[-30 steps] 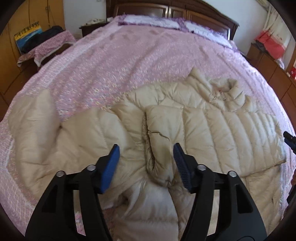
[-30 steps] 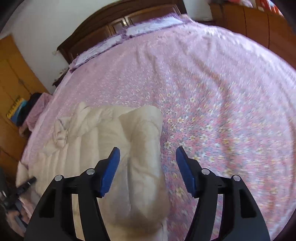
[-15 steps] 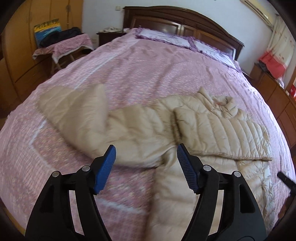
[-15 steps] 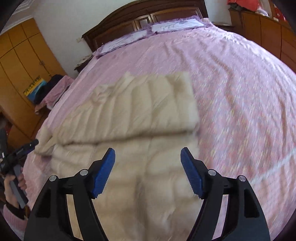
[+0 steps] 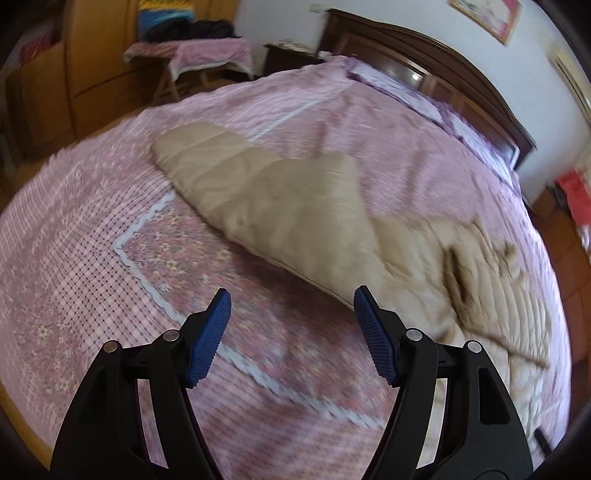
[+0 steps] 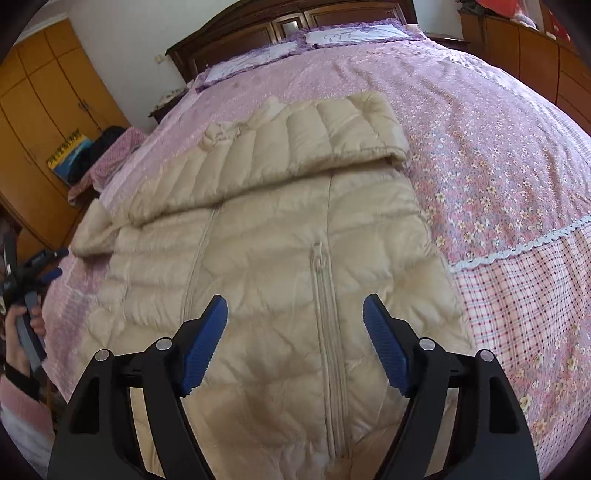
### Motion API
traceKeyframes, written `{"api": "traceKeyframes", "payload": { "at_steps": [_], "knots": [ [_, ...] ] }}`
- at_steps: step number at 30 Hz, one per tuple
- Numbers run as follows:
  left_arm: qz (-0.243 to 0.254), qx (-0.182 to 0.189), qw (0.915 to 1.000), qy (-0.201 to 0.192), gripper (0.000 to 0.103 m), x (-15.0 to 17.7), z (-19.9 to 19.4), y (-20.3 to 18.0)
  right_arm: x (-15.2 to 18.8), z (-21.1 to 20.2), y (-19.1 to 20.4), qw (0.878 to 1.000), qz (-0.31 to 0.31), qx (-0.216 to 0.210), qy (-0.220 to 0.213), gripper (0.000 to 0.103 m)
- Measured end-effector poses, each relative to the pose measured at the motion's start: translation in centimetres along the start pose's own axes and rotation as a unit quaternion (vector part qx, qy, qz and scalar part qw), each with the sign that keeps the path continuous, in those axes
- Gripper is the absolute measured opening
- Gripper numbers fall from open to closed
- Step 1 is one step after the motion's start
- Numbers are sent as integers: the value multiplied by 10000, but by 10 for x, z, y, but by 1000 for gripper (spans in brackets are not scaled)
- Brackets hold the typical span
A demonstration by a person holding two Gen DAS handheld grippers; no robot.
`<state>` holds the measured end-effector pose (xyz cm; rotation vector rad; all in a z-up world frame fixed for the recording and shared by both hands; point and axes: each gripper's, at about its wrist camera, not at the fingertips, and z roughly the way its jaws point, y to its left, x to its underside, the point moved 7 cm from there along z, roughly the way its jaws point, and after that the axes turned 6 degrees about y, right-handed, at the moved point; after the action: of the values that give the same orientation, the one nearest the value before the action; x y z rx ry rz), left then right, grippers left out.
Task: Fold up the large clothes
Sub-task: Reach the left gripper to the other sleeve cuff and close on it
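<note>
A beige quilted down jacket (image 6: 280, 236) lies on the pink bed, zipper up. One sleeve (image 6: 295, 144) is folded across the chest. The other sleeve (image 5: 273, 203) lies stretched out to the side in the left wrist view. My left gripper (image 5: 291, 306) is open and empty, above the bedspread just short of that sleeve. It also shows at the left edge of the right wrist view (image 6: 48, 264). My right gripper (image 6: 295, 314) is open and empty, above the jacket's lower body next to the zipper (image 6: 325, 314).
The pink floral bedspread (image 6: 498, 155) covers a large bed with a dark wooden headboard (image 6: 288, 26) and pillows (image 6: 354, 35). Wooden wardrobes (image 6: 40, 107) and a small covered table (image 5: 207, 55) stand to the left. A wooden dresser (image 6: 535, 55) stands to the right.
Both grippers pulled back from the jacket. The left view swung left from the jacket body to the outstretched sleeve. The right gripper now hovers over the lower body, with one sleeve folded across the chest.
</note>
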<state>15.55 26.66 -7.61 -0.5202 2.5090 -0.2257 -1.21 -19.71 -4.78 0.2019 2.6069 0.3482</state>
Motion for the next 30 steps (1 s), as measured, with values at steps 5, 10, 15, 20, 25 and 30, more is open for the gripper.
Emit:
{"api": "traceKeyframes", "payload": {
  "at_steps": [5, 10, 15, 20, 25, 30],
  "knots": [
    [-415, 167, 9990, -89, 69, -25, 24, 28, 5, 19, 5, 9997, -81, 177, 159, 75],
    [-702, 140, 9974, -98, 69, -52, 52, 45, 10, 32, 4, 9988, -53, 431, 242, 76],
    [-1061, -15, 9941, 220, 69, -68, 91, 62, 9, 42, 8, 9975, -142, 595, 348, 82],
    [-882, -277, 9954, 232, 69, -75, 114, 61, 9, 48, 10, 9965, -157, 729, 382, 85],
    [-580, -694, 9957, 195, 59, -76, 124, 54, 9, 53, 12, 9954, -215, 827, 443, 87],
    [-349, -709, 9968, 147, 11, -77, 113, 45, 10, 52, 13, 9958, -200, 791, 421, 87]
  ]
}}
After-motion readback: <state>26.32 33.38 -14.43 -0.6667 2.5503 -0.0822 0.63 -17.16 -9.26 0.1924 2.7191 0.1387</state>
